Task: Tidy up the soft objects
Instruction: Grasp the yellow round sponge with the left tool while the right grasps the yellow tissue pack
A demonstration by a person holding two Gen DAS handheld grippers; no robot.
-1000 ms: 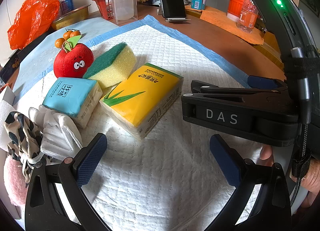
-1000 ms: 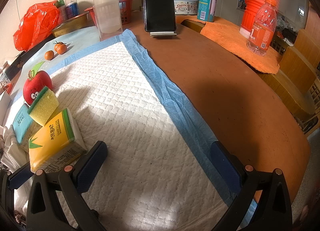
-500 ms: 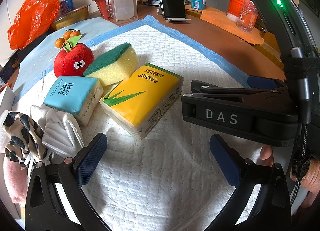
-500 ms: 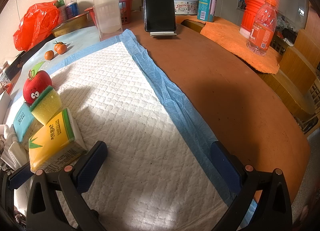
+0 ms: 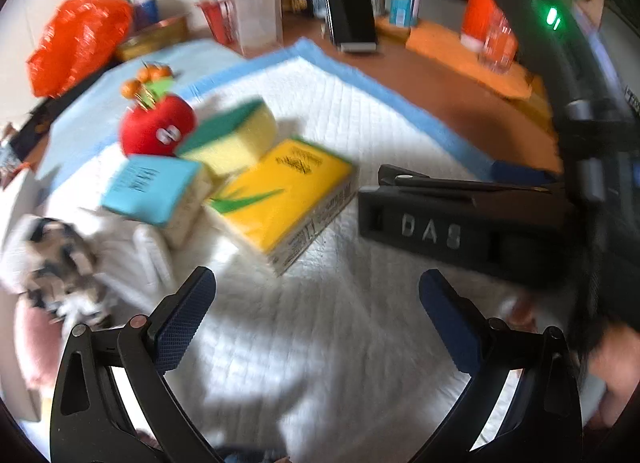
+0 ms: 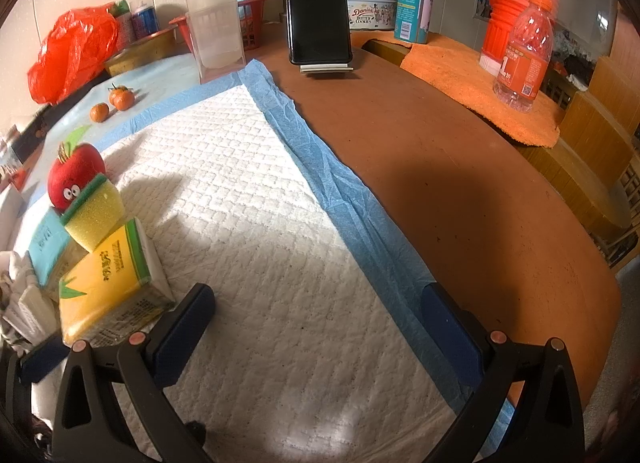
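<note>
On the white quilted pad (image 5: 328, 343) lie a yellow tissue pack (image 5: 280, 199), a yellow-green sponge (image 5: 232, 135), a blue tissue pack (image 5: 154, 191), a red plush apple (image 5: 154, 129), white gloves (image 5: 148, 251) and a leopard-print cloth (image 5: 60, 259). My left gripper (image 5: 316, 311) is open and empty, just short of the yellow pack. My right gripper (image 6: 316, 327) is open and empty over the pad, right of the yellow pack (image 6: 108, 283), sponge (image 6: 94, 211) and apple (image 6: 74, 175). Its black body (image 5: 460, 223) shows in the left wrist view.
A phone on a stand (image 6: 318, 11), clear container (image 6: 216, 31), red basket (image 6: 248, 23), red bag (image 6: 72, 51), small oranges (image 6: 116, 101), cookie tin (image 6: 372, 15), orange bottle (image 6: 524, 51) and orange cloth (image 6: 480, 87) stand along the far side of the brown table (image 6: 460, 183).
The left wrist view has shifted and blurred; the objects sit further right and lower in it, so my left gripper is moving. The right gripper has barely moved.
</note>
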